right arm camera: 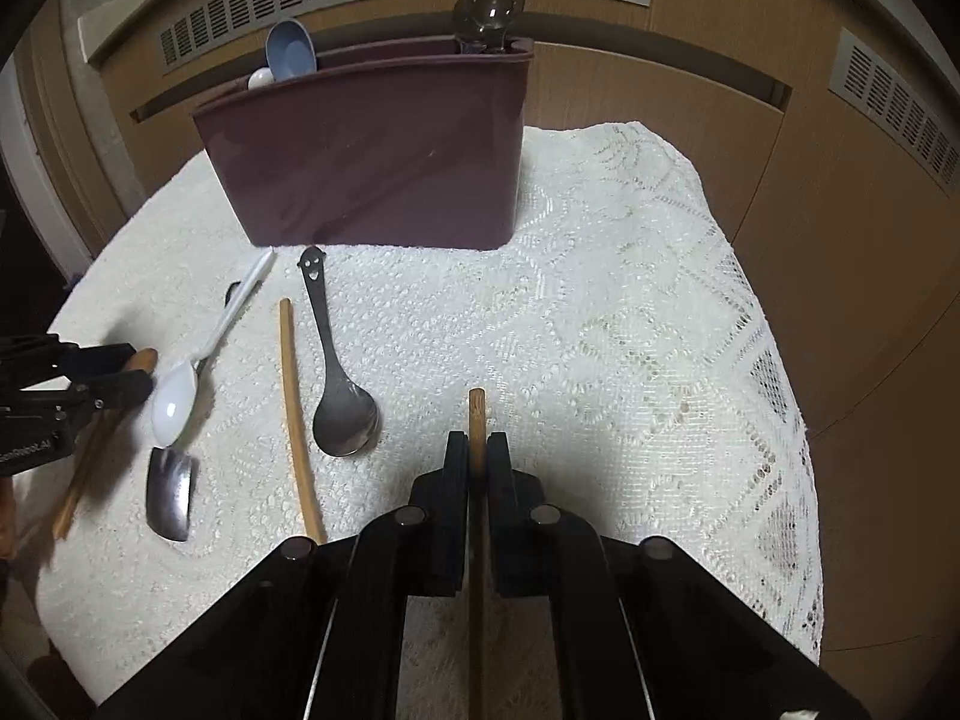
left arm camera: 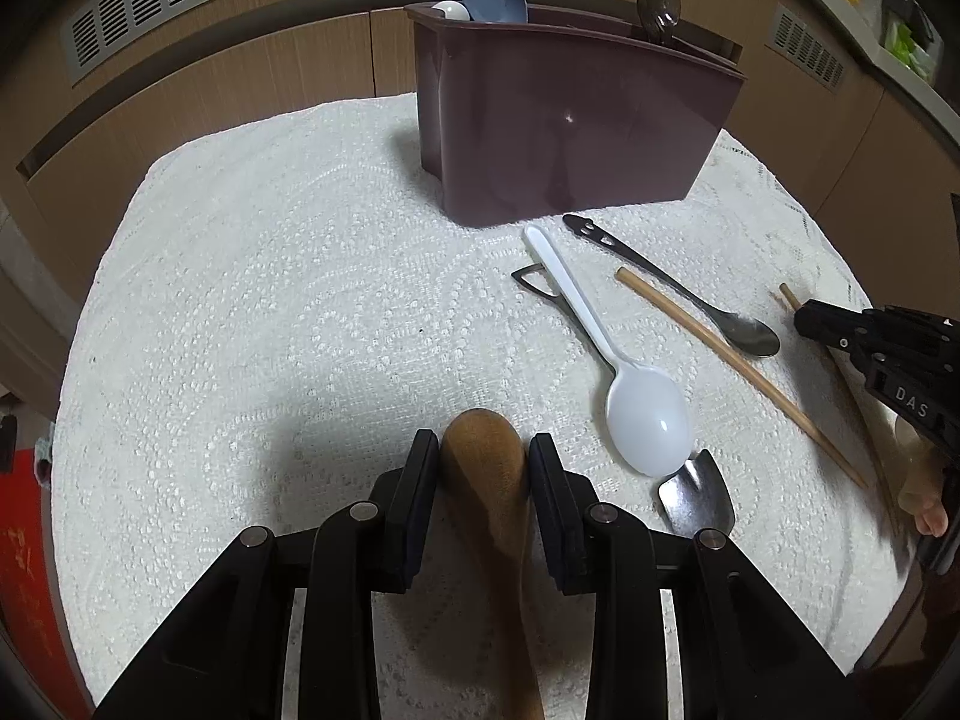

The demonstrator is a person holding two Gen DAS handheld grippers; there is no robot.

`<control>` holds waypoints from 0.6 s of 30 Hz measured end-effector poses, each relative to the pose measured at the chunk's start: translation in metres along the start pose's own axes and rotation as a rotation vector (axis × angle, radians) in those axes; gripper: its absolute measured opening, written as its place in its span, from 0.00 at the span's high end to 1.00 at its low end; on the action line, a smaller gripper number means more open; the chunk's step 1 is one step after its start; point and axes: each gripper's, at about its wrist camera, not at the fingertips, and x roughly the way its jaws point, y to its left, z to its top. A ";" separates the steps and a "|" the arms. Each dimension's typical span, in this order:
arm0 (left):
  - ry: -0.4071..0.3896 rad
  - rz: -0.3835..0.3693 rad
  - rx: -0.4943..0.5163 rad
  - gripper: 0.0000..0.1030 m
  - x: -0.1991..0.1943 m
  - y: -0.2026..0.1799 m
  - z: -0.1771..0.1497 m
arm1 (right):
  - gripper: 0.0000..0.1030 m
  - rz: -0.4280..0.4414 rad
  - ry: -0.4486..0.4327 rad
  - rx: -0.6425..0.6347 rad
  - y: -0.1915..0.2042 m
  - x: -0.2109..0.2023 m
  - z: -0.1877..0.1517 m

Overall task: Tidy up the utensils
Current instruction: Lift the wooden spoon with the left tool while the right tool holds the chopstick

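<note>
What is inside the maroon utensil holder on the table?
Above the maroon utensil holder rim: a blue spoon, a small white utensil and a dark spoon. Their handles and anything lower are hidden by the opaque walls.

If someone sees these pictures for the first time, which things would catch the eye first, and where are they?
First, each claw holds something: the left claw is shut on a wooden spoon, and the right claw is shut on a chopstick. Behind them, a dark maroon utensil holder stands at the far side of the white lace cloth. Between them lie a white plastic spoon and a metal spoon.
</note>
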 end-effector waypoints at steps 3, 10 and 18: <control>0.006 -0.001 -0.002 0.68 0.000 0.000 0.000 | 0.95 -0.017 -0.018 -0.008 0.002 -0.010 -0.001; 0.033 0.007 0.027 0.68 -0.006 -0.002 -0.010 | 0.95 -0.052 -0.075 -0.053 0.011 -0.029 0.000; 0.024 0.009 0.011 0.68 -0.007 -0.002 -0.011 | 0.95 -0.079 -0.091 -0.081 0.014 -0.030 0.000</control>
